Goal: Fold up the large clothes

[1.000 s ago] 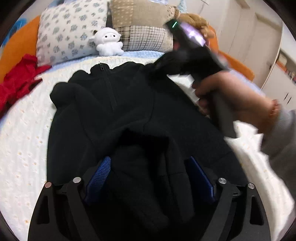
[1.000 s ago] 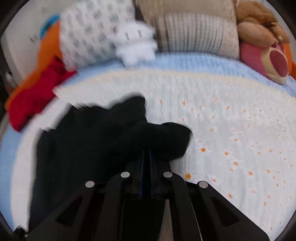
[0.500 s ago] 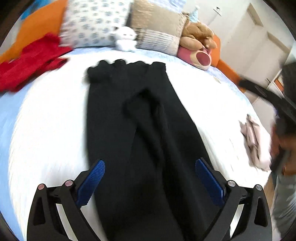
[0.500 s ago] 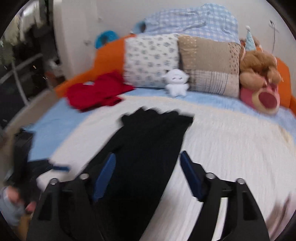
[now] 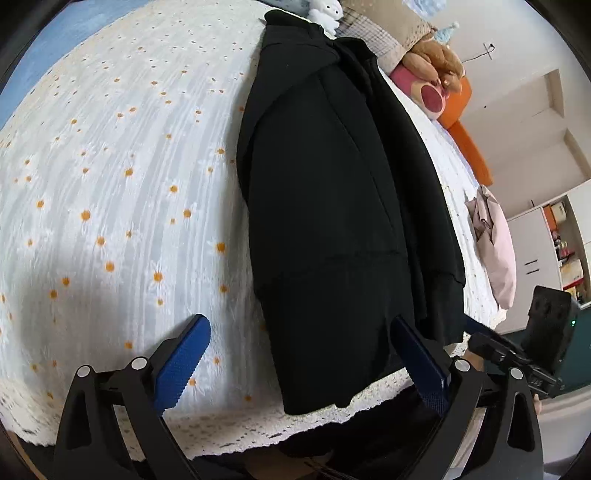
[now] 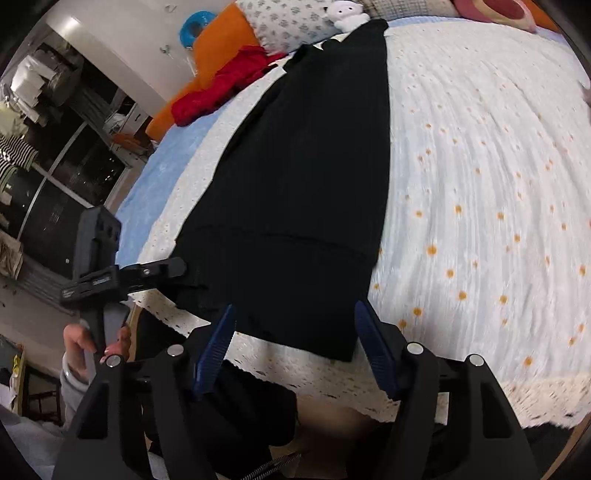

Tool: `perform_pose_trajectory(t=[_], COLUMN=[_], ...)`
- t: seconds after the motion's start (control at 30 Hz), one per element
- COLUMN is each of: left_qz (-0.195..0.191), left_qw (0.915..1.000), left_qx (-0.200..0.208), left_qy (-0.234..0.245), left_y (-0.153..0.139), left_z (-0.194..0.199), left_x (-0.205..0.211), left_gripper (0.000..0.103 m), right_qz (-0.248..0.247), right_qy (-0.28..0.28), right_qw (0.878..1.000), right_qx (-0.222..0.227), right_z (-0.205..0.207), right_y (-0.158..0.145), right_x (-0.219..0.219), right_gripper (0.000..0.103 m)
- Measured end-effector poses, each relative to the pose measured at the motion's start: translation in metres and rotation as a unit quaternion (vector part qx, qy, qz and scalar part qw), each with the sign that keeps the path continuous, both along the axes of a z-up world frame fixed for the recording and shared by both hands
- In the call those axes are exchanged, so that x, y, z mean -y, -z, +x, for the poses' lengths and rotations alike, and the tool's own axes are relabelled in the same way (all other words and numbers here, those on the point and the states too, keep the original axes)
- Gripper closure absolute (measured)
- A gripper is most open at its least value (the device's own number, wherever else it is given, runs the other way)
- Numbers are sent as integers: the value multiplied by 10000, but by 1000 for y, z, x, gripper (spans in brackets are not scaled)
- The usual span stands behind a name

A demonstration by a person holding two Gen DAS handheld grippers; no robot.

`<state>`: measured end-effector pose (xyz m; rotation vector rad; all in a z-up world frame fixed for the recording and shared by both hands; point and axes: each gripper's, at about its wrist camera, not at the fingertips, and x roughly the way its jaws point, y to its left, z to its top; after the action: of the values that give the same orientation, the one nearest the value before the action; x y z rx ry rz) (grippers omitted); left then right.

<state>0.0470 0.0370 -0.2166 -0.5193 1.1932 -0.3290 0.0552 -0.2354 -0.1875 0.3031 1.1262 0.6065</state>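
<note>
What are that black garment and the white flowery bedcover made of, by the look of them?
Black garment: seemingly a thick matte fleece or knit, since it shows no shine and soft, rounded fold edges. White bedcover: probably thin crinkled cotton, with fine ridges running across it, small daisies with orange centres, and a lacy scalloped edge at the bed's near side.

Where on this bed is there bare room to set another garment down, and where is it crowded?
Bare bedspread lies between the black garment and the blue sheet edge. A narrower strip runs between the garment and the pink clothing. The head end is crowded: pillows, white plush, red garment. Both grippers, left gripper and right gripper, are open at the near hem.
</note>
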Motion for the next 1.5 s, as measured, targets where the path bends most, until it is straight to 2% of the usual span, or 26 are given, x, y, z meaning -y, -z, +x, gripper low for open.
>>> perform_pose_trajectory(t=[0.17,0.27,0.33,0.37,0.4,0.43,0.47,0.5,0.57,0.67,0.73,0.8,0.87,0.9,0.93,1.0,1.1,1.2,1.27,1.37,1.5], left_qz=[-221,-376,-484,-529,-545,-566,-604,-761,-924,-1229,-1542,-1687,-1752,-1602,-1596,-1888,-1941,-2015,-1992,-1878,-1839], left_qw=[9996,9990,9984,9981,9979,9978,9975,9962,9947,9905,9858,9835,9824,9849,9850,9794,9789,9776,9770,9775,9781], left_qx=[4,14,-9,-8,-12,-61,-124,-186,-220,-344,-438,-402,-367,-339,-298,-257,-86,-216,-414,-545,-397], left_qy=[-155,-228,-295,-325,-347,-341,-342,-383,-397,-520,-494,-509,-534,-559,-580,-671,-627,-575,-636,-787,-891], left_y=[7,8,8,8,8,8,9,11,13,19,23,22,21,20,21,22,9,8,15,20,7], left_z=[-11,-15,-16,-17,-18,-18,-19,-21,-23,-25,-27,-30,-32,-32,-34,-37,-44,-45,-45,-52,-60], left_x=[-10,-16,-20,-21,-22,-22,-23,-25,-27,-29,-29,-30,-27,-26,-27,-32,-34,-38,-40,-48,-56], left_gripper=[4,4,4,7,11,27,37,37,45,45,43,45,61,67,77,84,85,83,68,54,45], right_qz=[-86,46,112,87,61,70,103,151,309,586,601,606,600,643,680,874,1115,1064,1090,935,1084], right_qy=[204,238,182,165,168,153,165,177,191,204,165,109,14,-13,-25,-30,-104,-127,-112,-103,-63], right_qw=[9996,9988,9986,9988,9989,9990,9988,9986,9981,9961,9956,9958,9965,9966,9965,9949,9930,9937,9930,9944,9922], right_qx=[-195,-420,-479,-463,-429,-423,-441,-469,-494,-629,-698,-684,-582,-523,-489,-494,-379,-337,-443,-488,-614], right_z=[4,5,4,4,5,6,7,8,9,13,16,18,21,22,23,27,28,31,34,32,35], right_y=[4,13,15,14,12,11,11,12,12,15,16,15,14,12,12,11,1,-1,6,14,19], right_x=[3,10,9,8,8,9,11,12,15,19,18,17,17,17,18,20,21,25,24,19,24], right_gripper=[38,40,53,54,59,61,62,63,68,67,64,64,70,80,85,90,91,91,91,87,86])
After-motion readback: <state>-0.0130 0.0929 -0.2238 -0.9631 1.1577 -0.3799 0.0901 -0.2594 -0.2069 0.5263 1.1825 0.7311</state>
